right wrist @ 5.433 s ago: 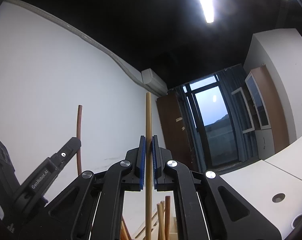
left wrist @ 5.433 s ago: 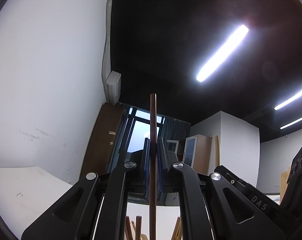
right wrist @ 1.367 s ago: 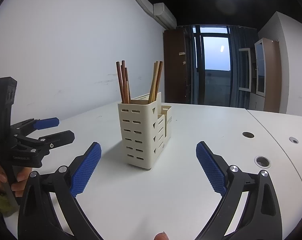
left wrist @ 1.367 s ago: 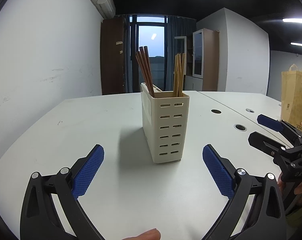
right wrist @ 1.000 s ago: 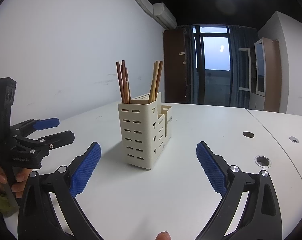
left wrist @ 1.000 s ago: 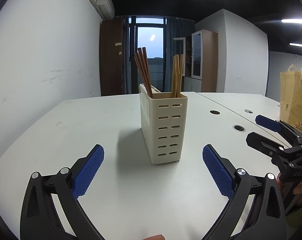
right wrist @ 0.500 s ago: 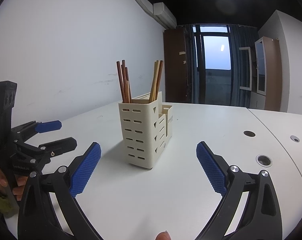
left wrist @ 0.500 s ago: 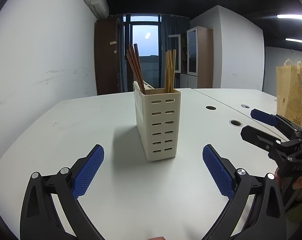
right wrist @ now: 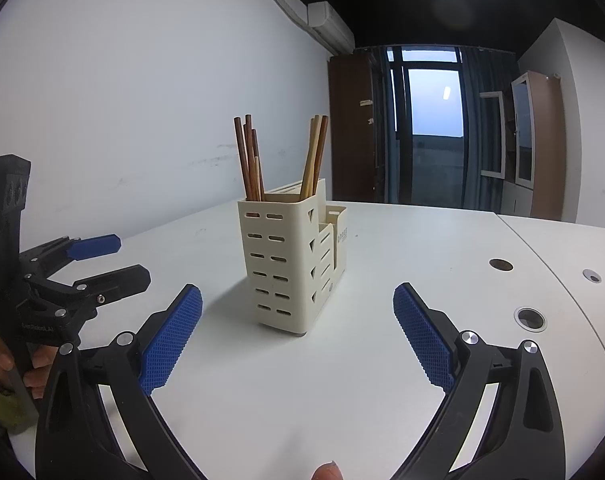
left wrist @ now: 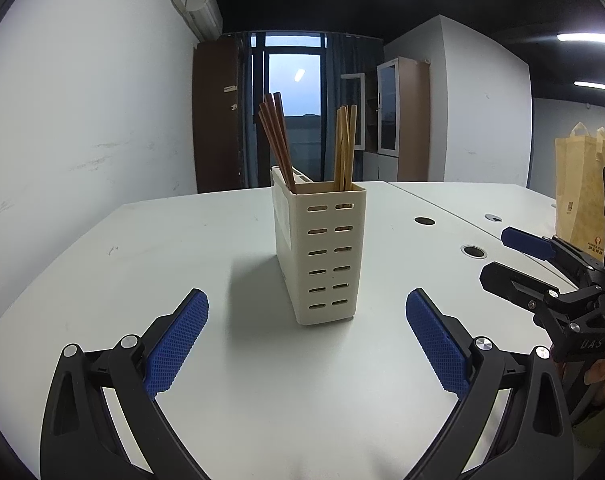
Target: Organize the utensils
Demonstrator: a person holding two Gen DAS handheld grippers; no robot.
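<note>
Both grippers, left point(left wrist: 306, 322) and right point(right wrist: 298, 316), no longer clamp a chopstick each; fingers now gape empty, drawn back from the holder point(left wrist: 320, 254), where all chopsticks point(left wrist: 276, 142) stand

- Utensil holder point(left wrist: 318, 254): cream plastic; I see rows of short slotted openings on its near face, and triangular cut-outs on its side in the right wrist view.
- Dark chopsticks point(left wrist: 276, 140): reddish brown.
- Light chopsticks point(left wrist: 344, 146): pale golden wood.
- Worktop point(left wrist: 162, 248): plain white, with a few small dark scuff marks.
- Left claw point(left wrist: 306, 338): black frame; I note blue pads point(left wrist: 176, 340) with a fine cross-hatched texture.
- Right claw point(right wrist: 298, 334): black frame, with the same blue cross-hatched pads point(right wrist: 422, 338).
- Paper bag point(left wrist: 578, 196): tan, with a small red emblem.
- Wall point(right wrist: 122, 100): white, with faint grey smudges.
</note>
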